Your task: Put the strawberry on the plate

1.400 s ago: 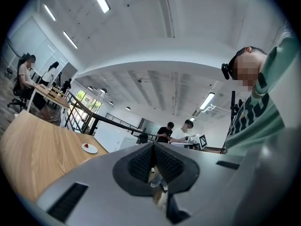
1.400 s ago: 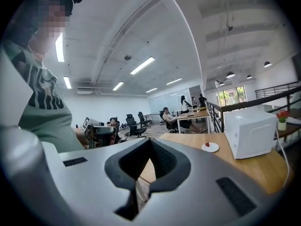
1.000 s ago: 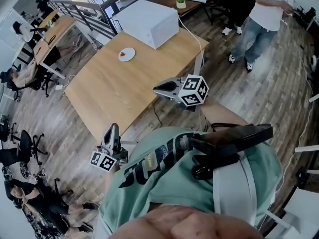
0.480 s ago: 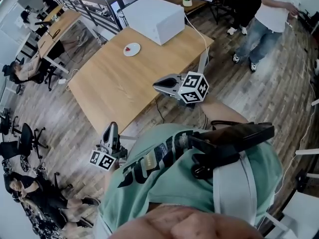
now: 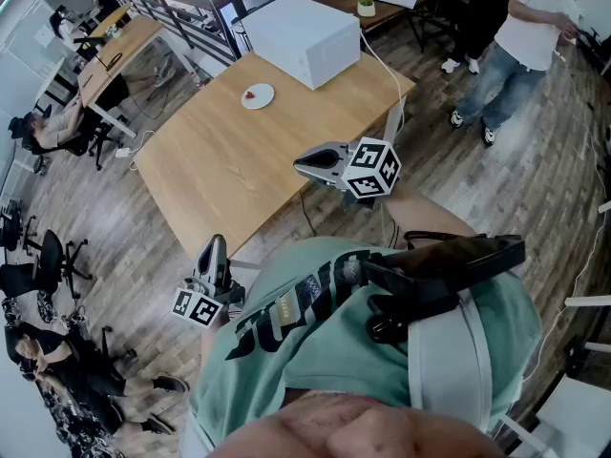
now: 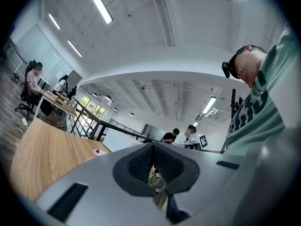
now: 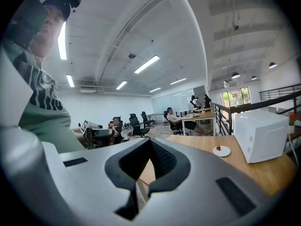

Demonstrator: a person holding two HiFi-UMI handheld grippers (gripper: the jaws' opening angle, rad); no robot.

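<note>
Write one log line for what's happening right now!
strawberry: on plate | left tool: shut, empty | right tool: shut, empty

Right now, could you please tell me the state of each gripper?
Left gripper: closed, jaws together, holding nothing.
Right gripper: closed, jaws together, holding nothing.
</note>
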